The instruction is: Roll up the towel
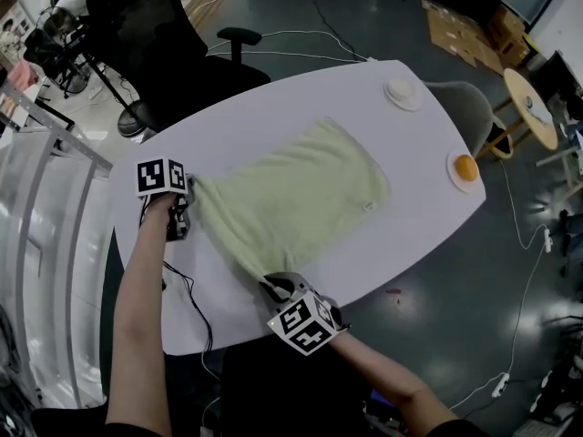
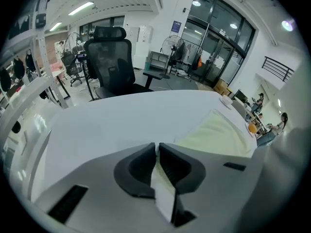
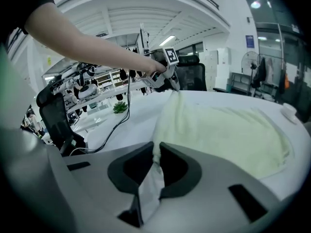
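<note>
Two forearms (image 1: 141, 317) reach in over the near edge of the bench (image 1: 273, 107), angled downward. The left hand-held gripper (image 1: 181, 209) and right hand-held gripper (image 1: 276, 288) each clamp a near corner of the pale green towel (image 1: 301, 189). That edge is raised; the rest lies flat, stretching away toward the far right.

Bright, even glow from ceiling strip lights (image 2: 80, 8); fisheye warp, dark corners, soft foreground.
</note>
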Motion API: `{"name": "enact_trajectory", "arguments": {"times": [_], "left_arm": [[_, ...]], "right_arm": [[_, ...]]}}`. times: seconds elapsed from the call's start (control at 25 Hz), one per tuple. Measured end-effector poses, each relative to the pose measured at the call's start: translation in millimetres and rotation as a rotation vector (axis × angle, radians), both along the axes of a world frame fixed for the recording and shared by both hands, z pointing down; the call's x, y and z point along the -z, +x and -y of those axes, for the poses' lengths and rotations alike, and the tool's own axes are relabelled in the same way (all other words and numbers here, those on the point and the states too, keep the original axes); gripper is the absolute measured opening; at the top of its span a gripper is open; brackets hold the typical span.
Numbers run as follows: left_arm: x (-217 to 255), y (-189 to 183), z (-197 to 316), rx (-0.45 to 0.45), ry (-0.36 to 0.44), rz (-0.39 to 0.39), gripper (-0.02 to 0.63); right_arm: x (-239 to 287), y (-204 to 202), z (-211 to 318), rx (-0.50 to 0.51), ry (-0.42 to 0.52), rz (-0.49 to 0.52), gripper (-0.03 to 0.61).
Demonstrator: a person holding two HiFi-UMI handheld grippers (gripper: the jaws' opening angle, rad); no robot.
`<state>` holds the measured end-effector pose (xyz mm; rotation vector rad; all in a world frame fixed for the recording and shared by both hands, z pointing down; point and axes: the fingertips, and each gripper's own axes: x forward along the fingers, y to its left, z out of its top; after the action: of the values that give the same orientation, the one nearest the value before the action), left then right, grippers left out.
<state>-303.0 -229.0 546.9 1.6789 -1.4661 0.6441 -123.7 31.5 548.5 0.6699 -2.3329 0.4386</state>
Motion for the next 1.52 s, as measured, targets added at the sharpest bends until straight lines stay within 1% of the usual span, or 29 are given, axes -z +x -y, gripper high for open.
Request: {"name": "enact_trajectory", "arguments": {"times": [0.28,0.44,0.72,0.88,0.96,1.08,1.16,1.24,1.28,1.4,1.52], "left_arm": [[1,37,22,-0.008,0.009,-0.014,0.040],[-7,57,33,-0.011,-0.004,-0.009,0.040],[-30,74,43,0.010,-0.034,0.023,0.041],[-41,80,46,0.026,-0.038,0.035,0.052],[-45,81,47,0.030,-0.032,0.041,0.083],[-49,83,47,0.045,-0.020,0.020,0.170],[-52,86,46,0.049,-0.016,-0.003,0.223],[-51,92,45,0.031,-0.008,-0.017,0.295],[-50,95,46,0.016,0.000,-0.020,0.318],[-34,99,50,-0.020,0.039,-0.019,0.330],[-8,92,53,-0.024,0.091,-0.026,0.333]], "right_arm": [[-4,38,22,-0.065,-0.005,-0.010,0.043],[-10,56,32,-0.091,-0.025,-0.018,0.044],[-28,77,44,-0.138,-0.080,-0.026,0.048],[-43,85,49,-0.161,-0.104,-0.056,0.051],[-50,88,50,-0.163,-0.100,-0.087,0.072],[-58,93,52,-0.172,-0.085,-0.122,0.123],[-60,96,53,-0.190,-0.089,-0.118,0.143],[-60,99,55,-0.209,-0.092,-0.113,0.169],[-59,102,57,-0.216,-0.090,-0.112,0.186],[-52,109,63,-0.230,-0.075,-0.109,0.229],[-40,114,64,-0.226,-0.042,-0.118,0.247]]}}
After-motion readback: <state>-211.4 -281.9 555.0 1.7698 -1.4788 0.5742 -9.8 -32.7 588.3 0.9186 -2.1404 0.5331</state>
